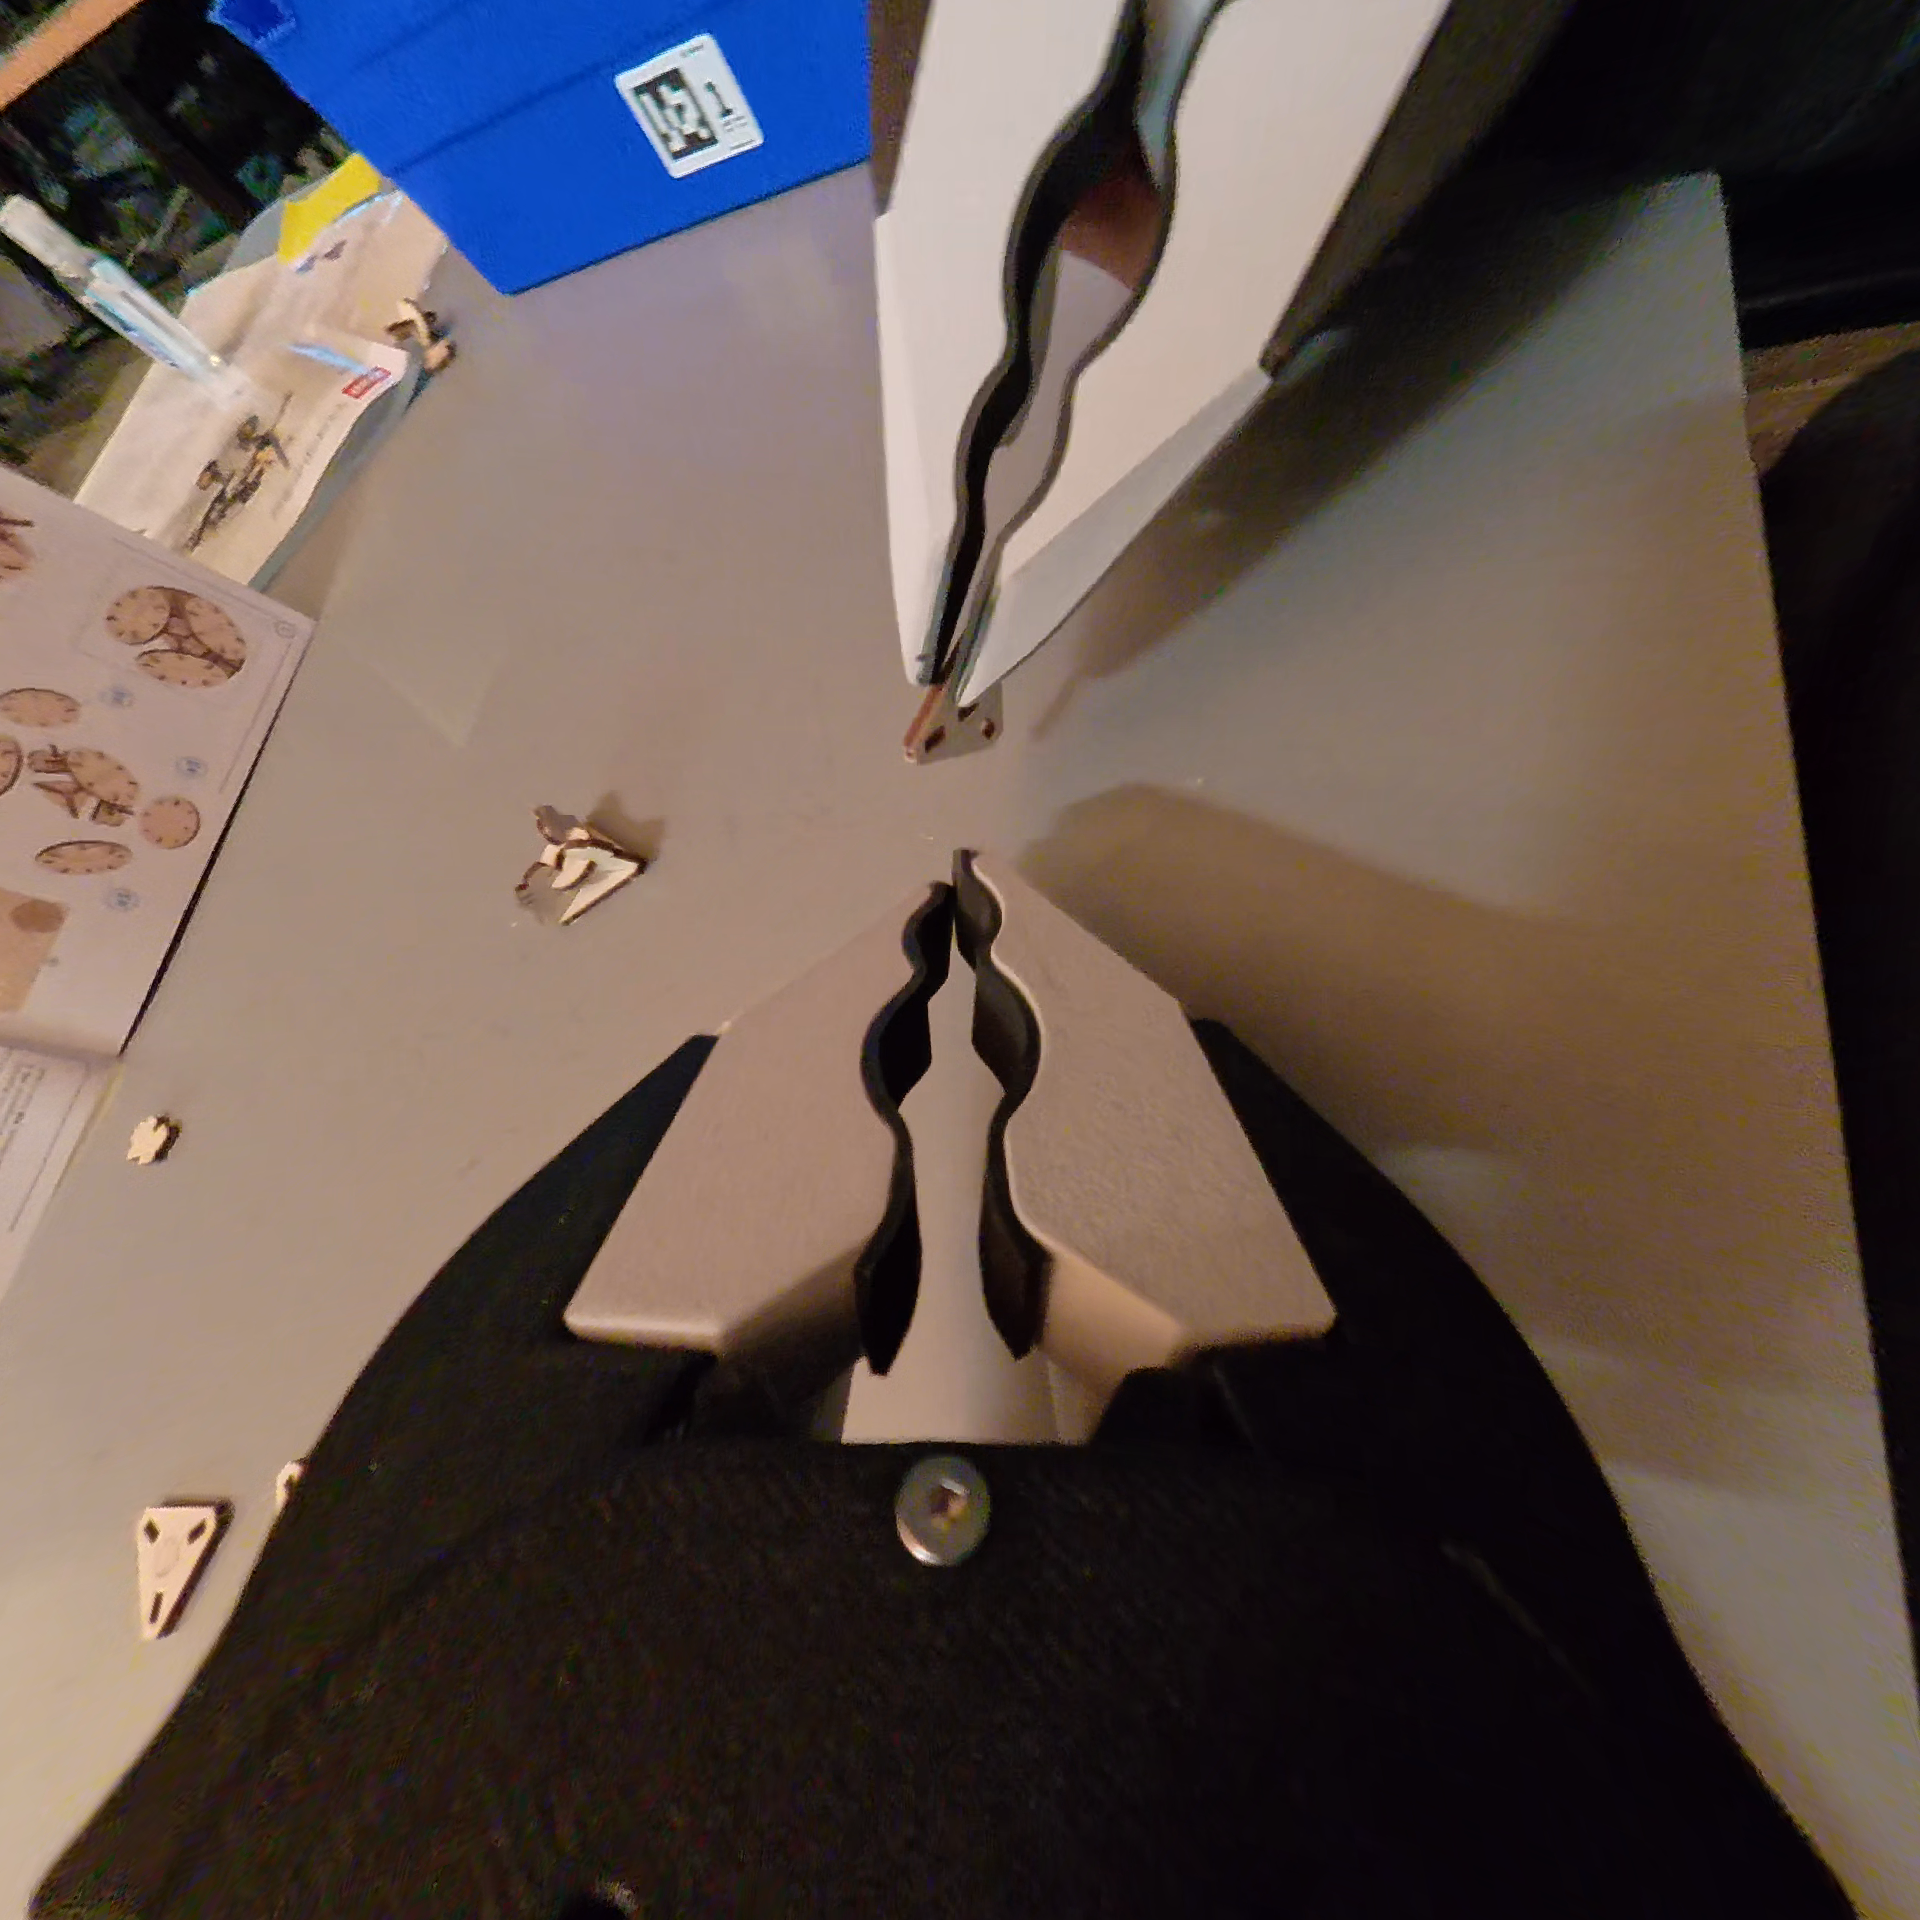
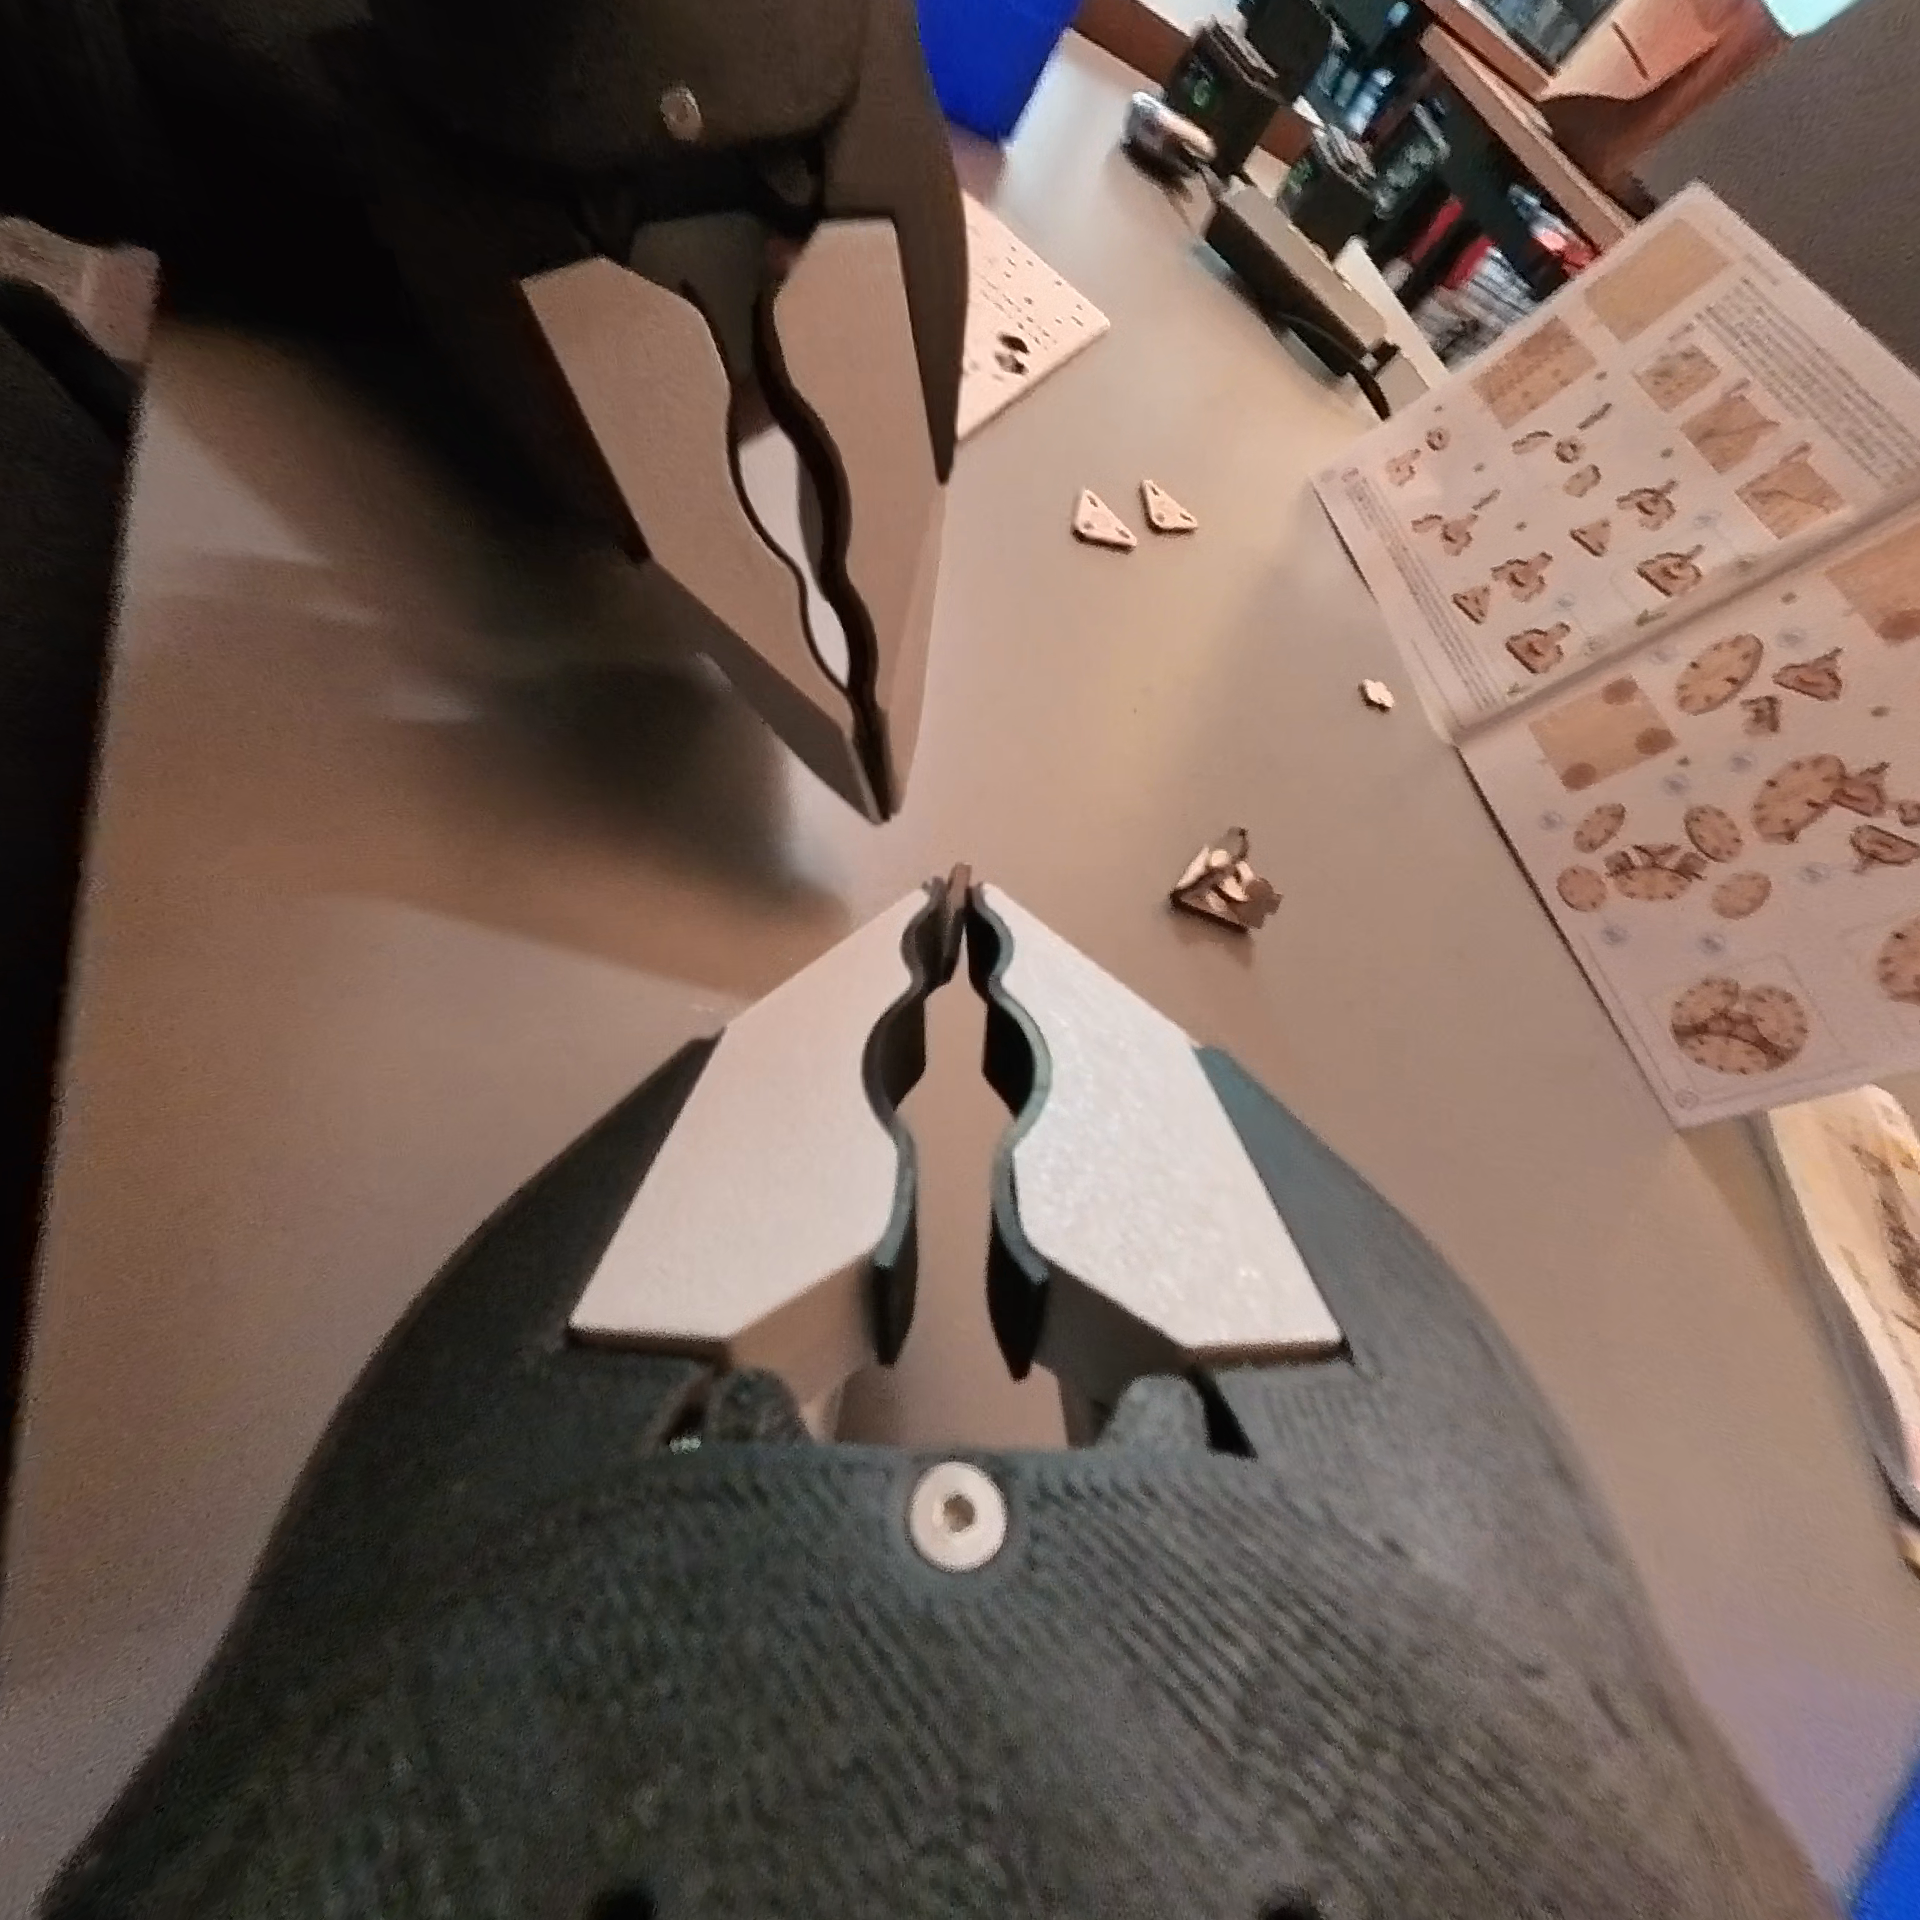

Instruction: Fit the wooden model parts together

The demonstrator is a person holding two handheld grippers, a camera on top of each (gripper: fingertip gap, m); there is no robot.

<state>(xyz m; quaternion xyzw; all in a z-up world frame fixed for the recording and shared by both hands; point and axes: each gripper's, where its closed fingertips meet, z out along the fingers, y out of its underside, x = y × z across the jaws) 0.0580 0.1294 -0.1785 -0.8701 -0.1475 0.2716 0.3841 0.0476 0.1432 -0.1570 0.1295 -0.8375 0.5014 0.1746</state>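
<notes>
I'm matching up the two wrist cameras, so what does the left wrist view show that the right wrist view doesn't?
Only the left wrist view shows the blue bin and the flat face, with holes, of the triangular wooden piece pinched by the right gripper.

Only the right wrist view shows the perforated wooden sheet and two loose triangles.

Both show the grey table, the instruction booklet, the small wooden assembly, and the left gripper, its jaws shut.

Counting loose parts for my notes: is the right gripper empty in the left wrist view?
No, the right gripper has its fingers closed on a small triangular wooden piece with holes, above the grey table.
</notes>
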